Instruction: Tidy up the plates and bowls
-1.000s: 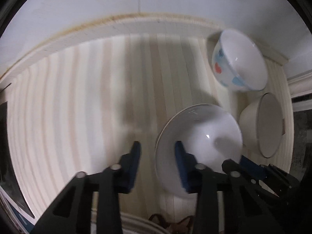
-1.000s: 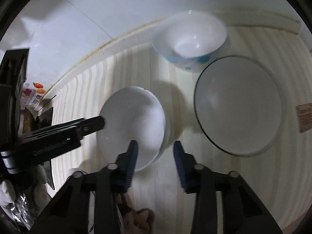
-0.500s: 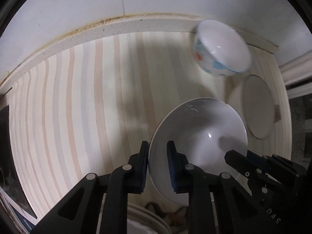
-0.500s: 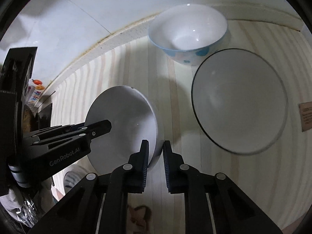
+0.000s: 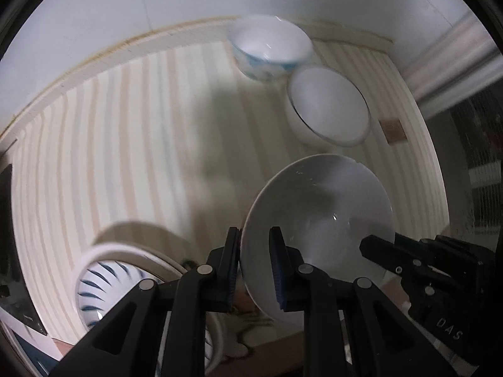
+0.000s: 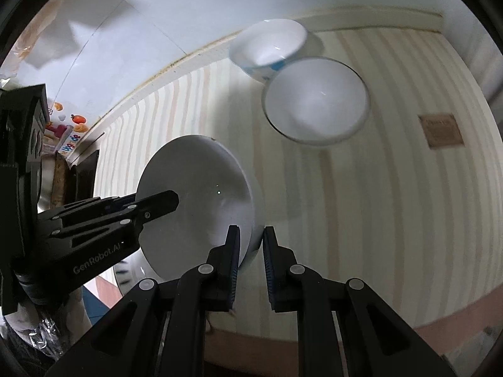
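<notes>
The far dishes are blurred: a blue-patterned bowl (image 5: 270,51) at the upper middle of the left wrist view and a dark-rimmed bowl (image 5: 328,110) just beside it, lower right, are soft at the edges, and I cannot tell whether the two touch. A blue-striped dish (image 5: 103,286) at the lower left is cut off by the black fingers in front of it. A brown label (image 6: 441,130) at the right of the right wrist view is too smeared to read.

The white bowl (image 5: 317,229) sits at the lower centre-right of the left wrist view, raised above the striped surface (image 5: 125,144). It is round, with no long axis; its mouth faces up toward the cameras, tilted. In the right wrist view its left part is covered by the other tool.

The left hand-held gripper (image 5: 254,264) is clamped on the bowl's left rim, one pad inside and one outside. The right hand-held gripper (image 6: 250,257) is clamped on the opposite rim, at the lower centre of its own view.
</notes>
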The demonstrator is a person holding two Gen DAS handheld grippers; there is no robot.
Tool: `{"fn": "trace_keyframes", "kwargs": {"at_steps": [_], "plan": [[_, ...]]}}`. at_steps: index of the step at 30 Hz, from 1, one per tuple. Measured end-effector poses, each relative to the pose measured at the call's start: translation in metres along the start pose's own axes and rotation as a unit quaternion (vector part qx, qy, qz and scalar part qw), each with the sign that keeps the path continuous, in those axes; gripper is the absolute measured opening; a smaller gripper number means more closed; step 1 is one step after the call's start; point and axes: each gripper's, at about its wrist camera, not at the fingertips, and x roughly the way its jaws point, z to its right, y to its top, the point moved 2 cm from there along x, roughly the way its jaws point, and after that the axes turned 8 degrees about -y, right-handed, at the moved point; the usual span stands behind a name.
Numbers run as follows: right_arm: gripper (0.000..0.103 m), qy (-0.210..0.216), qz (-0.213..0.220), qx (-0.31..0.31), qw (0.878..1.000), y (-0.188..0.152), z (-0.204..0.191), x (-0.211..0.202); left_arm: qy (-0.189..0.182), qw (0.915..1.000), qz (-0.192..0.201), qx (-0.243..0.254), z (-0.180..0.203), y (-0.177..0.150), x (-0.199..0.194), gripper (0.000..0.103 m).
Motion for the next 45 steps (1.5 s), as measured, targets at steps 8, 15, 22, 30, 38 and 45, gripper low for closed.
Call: {"fn": "trace_keyframes", "kwargs": {"at_steps": [8,15,22,30,38,45], "plan": [[0.017,-0.01,-0.023,0.039,0.999,-0.038,0.047,0.012,0.0,0.9989,-0.042,0.021,0.026,-0.015,0.046,0.017],[0.017,-0.013,-0.047,0.058,0.997,-0.05,0.072,0.038,0.01,0.9973,-0.066,0.029,0.034,-0.024,0.075,0.017],[0.017,-0.01,-0.059,0.062,0.996,-0.049,0.072,0.05,0.017,0.9968,-0.073,0.029,0.037,-0.023,0.08,0.017],[0.017,0.018,-0.072,0.067,0.995,-0.04,0.079,0.039,0.014,0.998,-0.061,0.002,0.032,-0.013,0.047,0.018],[0.038,0.044,0.003,0.102,0.994,0.017,0.109,-0.011,-0.004,0.9998,-0.001,-0.02,0.024,0.063,0.017,0.029],[0.038,0.047,0.02,0.119,0.992,0.094,0.119,0.021,-0.019,0.9992,-0.017,-0.031,0.024,0.126,0.057,0.029]]}}
